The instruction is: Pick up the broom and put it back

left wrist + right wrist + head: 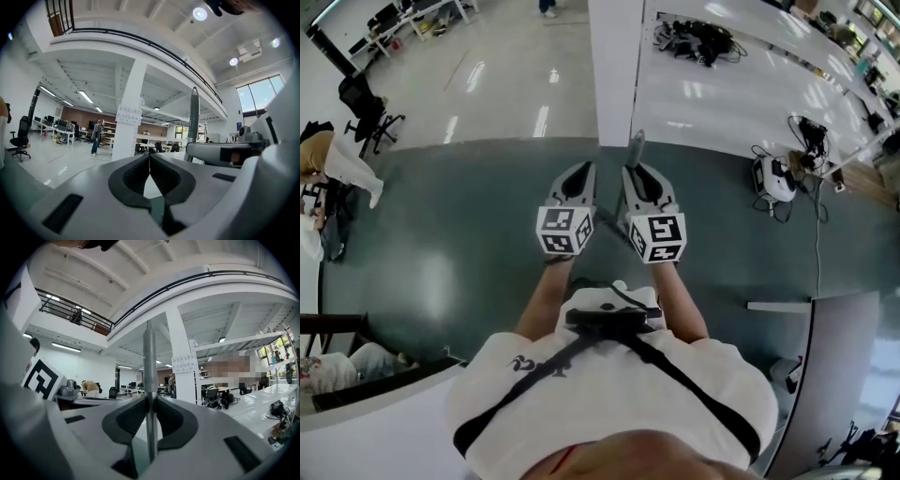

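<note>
The broom shows only as a grey handle (pixel 149 371), standing upright between the jaws of my right gripper (pixel 149 400), which is shut on it. From the head view the handle's top (pixel 637 147) sticks up just past my right gripper (pixel 639 172). My left gripper (pixel 581 171) is held close beside it on the left, both pointing forward at chest height. In the left gripper view the jaws of my left gripper (pixel 149 158) meet at the tips with nothing between them, and the handle (pixel 193 123) rises just to the right. The broom's head is hidden.
A white pillar (pixel 616 66) stands straight ahead on the dark green floor. A black office chair (pixel 364 108) and a bent-over person (pixel 337 161) are at the left. Cables (pixel 698 37) and a white device (pixel 773 178) lie at the right, beside a grey panel (pixel 834 375).
</note>
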The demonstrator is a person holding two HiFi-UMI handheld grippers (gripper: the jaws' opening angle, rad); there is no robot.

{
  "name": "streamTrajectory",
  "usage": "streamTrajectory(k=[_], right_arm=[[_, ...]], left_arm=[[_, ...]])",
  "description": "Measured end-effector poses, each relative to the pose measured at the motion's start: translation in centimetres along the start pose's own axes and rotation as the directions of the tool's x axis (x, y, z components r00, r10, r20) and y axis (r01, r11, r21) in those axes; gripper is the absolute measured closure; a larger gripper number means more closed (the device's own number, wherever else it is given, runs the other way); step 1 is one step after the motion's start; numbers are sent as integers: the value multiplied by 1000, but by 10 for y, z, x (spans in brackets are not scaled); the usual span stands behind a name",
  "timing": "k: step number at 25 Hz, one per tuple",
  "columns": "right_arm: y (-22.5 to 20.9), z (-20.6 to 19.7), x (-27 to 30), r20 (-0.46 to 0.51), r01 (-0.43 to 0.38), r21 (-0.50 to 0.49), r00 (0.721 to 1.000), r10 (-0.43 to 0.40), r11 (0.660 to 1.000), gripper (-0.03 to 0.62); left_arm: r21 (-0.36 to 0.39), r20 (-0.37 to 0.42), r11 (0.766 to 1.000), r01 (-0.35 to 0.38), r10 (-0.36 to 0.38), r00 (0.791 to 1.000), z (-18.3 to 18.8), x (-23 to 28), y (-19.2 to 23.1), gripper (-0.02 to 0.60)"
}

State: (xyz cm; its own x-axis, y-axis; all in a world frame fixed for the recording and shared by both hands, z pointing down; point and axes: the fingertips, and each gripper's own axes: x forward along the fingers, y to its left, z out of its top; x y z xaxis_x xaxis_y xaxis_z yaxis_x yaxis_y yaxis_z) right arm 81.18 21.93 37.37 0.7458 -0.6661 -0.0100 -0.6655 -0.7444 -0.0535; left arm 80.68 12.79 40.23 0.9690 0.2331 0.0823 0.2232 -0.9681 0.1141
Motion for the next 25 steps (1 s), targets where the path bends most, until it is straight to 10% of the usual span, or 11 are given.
streamTrajectory(k=[25], right_arm=[[-162, -54, 326, -109, 122, -35, 986, -125, 992, 510]], left_arm=[[-13, -34, 986, 168, -168, 985, 19, 335, 177, 569]])
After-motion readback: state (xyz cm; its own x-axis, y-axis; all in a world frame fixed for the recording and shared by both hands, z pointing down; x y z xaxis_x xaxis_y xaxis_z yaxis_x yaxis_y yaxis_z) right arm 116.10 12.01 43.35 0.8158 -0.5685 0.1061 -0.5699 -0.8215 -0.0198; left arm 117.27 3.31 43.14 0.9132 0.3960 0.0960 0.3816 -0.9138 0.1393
